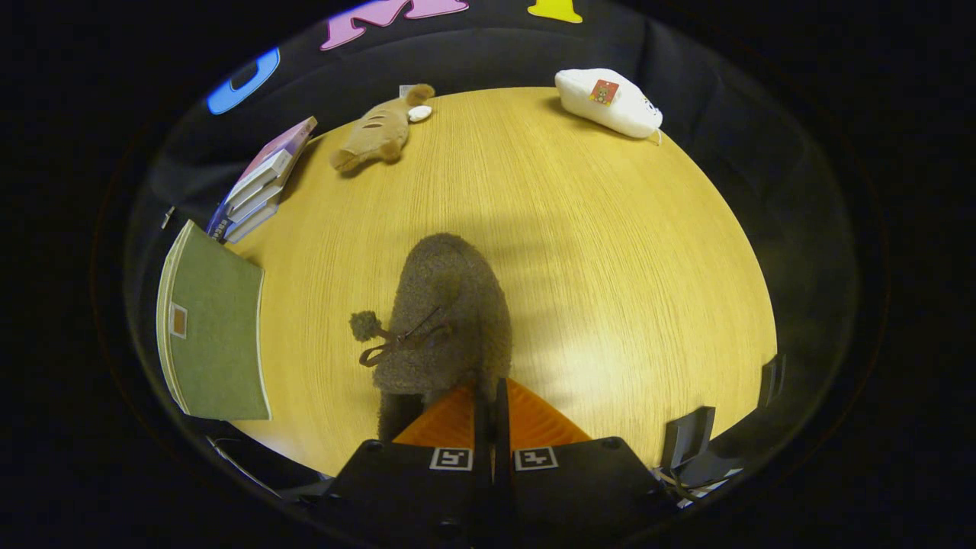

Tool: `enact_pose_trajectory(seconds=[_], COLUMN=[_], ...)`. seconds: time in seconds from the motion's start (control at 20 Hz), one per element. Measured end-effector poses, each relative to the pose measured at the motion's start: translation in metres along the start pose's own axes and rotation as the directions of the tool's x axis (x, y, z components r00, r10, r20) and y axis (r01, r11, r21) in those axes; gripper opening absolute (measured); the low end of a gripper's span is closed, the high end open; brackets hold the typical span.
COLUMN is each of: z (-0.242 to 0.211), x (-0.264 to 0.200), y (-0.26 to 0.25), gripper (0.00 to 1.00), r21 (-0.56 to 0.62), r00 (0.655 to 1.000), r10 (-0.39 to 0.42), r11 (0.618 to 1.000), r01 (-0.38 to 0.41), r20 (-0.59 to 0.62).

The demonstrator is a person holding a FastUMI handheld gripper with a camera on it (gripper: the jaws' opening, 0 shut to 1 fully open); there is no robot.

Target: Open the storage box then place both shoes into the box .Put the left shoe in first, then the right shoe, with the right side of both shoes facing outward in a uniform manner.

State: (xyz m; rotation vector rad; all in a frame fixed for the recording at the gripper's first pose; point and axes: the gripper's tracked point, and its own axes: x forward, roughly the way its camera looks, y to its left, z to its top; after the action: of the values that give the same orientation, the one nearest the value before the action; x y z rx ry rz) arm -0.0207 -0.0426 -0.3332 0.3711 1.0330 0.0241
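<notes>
Jaws nearly closed, fingers pinching rear edge of fuzzy grey-brown shoe [450, 320]; thin dark strip of shoe's rim caught between the two pads. Gripper [492, 396] at near edge of round wooden table [610, 252], pointing toward far side. Shoe directly ahead of fingers, toe aimed away, sole down on tabletop or just above it; contact with table not discernible. Thin brown lace tied in bow across top of shoe, small pom-pom [365, 325] dangling off left side.

Green-covered book [217, 328] flat at left edge of table, near side. Stack of books [263, 183] farther back on left, spines slanted. Tan plush animal [381, 130] lying on far-left part of table, small white object just beside its head. White plush toy [610, 103] with small square tag on far-right rim. Dark clips at near-right edge of table.
</notes>
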Motion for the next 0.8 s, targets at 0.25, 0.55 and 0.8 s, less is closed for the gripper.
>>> enact_pose_trajectory(seconds=[0.25,0.55,0.8], z=[0.016,0.044,0.062], x=[-0.037,-0.088,-0.119], y=[0.031,0.103,0.182], gripper=[0.05,0.05,0.05], r21=[0.012,0.0,-0.022], r00=[0.997,0.978,0.948], r10=[0.066,0.179,0.288], r11=[0.998,0.984,0.958], r01=[-0.067,-0.18,-0.287], r20=[0.046,0.106,0.133])
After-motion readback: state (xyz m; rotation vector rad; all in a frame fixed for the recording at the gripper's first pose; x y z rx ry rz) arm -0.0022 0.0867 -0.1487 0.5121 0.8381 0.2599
